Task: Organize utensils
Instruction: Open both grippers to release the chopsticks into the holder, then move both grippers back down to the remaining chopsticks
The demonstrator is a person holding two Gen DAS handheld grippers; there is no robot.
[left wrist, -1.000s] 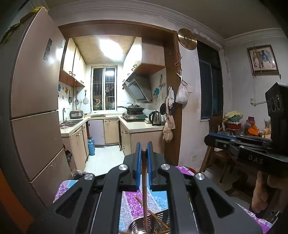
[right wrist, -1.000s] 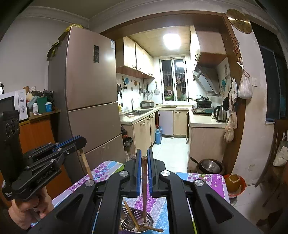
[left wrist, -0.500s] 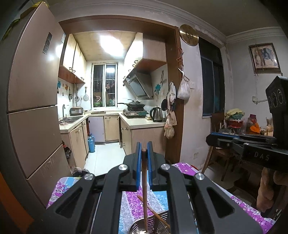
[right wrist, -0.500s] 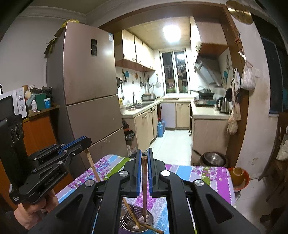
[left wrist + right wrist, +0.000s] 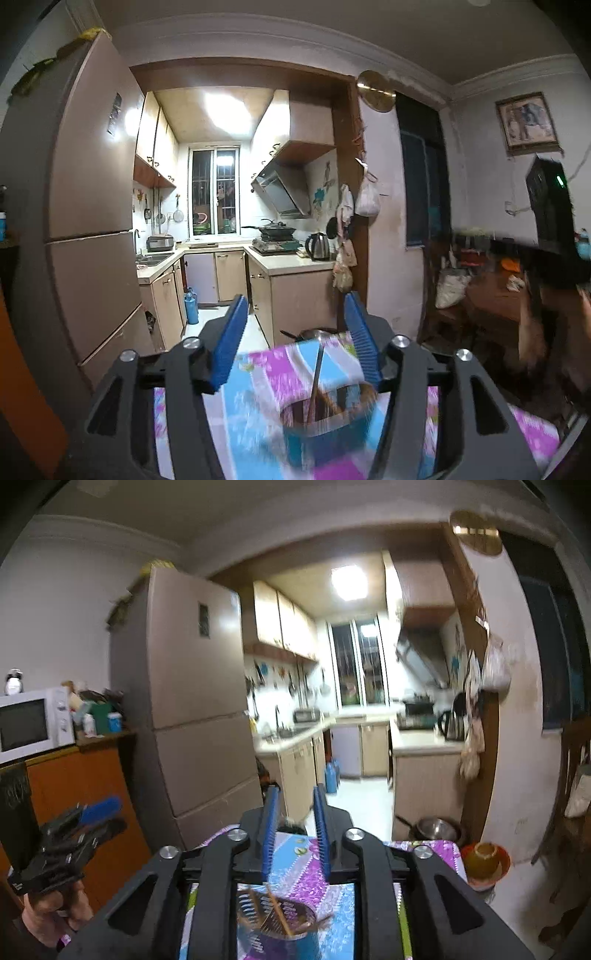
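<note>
A metal utensil holder (image 5: 325, 424) stands on the flowered tablecloth (image 5: 266, 369), with several wooden chopsticks (image 5: 316, 376) leaning in it. It also shows in the right wrist view (image 5: 280, 923), with chopsticks (image 5: 277, 908) inside. My left gripper (image 5: 295, 317) is open and empty above and behind the holder. My right gripper (image 5: 295, 805) is open and empty above the holder. The left gripper shows in the right wrist view (image 5: 85, 823) at the left. Both views are blurred.
A tall fridge (image 5: 192, 709) stands left of the kitchen doorway. A microwave (image 5: 33, 720) sits on an orange cabinet. A metal pot (image 5: 432, 827) and an orange bowl (image 5: 484, 860) lie beyond the table's far right edge. Chairs stand at the right.
Both grippers opened and let go of their chopsticks, which now stand in the holder. Both grippers shifted; the views blur with motion.
</note>
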